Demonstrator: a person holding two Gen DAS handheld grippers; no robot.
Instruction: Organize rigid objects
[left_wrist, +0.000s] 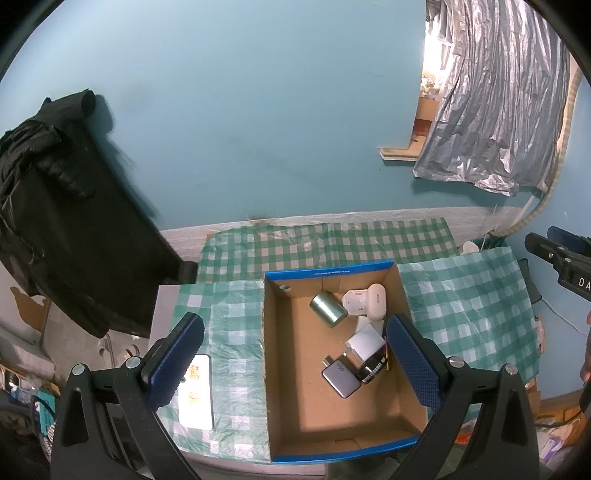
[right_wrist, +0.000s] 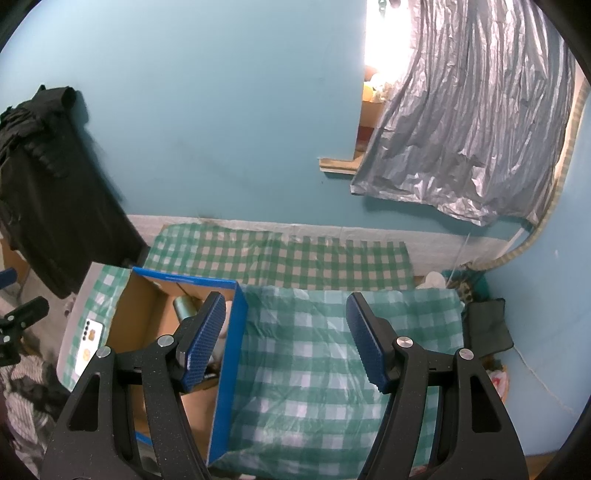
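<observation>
A cardboard box (left_wrist: 291, 373) sits on the checked tabletop (left_wrist: 465, 306), holding a metal tin (left_wrist: 328, 308), chargers and a watch. A phone (left_wrist: 196, 391) lies just left of the box. Both grippers, left (left_wrist: 295, 365) and right (right_wrist: 286, 341), hang above with fingers apart, gripping nothing.

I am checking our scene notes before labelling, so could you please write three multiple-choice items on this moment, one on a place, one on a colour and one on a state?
1. Where does the white phone lie?
A. inside the box
B. on the checked cloth, left of the box
C. between the right gripper's pads

2. What colour is the rim of the open cardboard box?
A. red
B. blue
C. yellow

3. How does the right gripper stand?
A. open and empty
B. shut on the metal cylinder
C. shut on the phone

Answers:
1 B, it rests on the green-and-white checked cloth outside the box's left wall.
2 B, a blue band edges the brown walls.
3 A, only cloth shows between its blue pads; the small metal cylinder lies in the box.
</observation>
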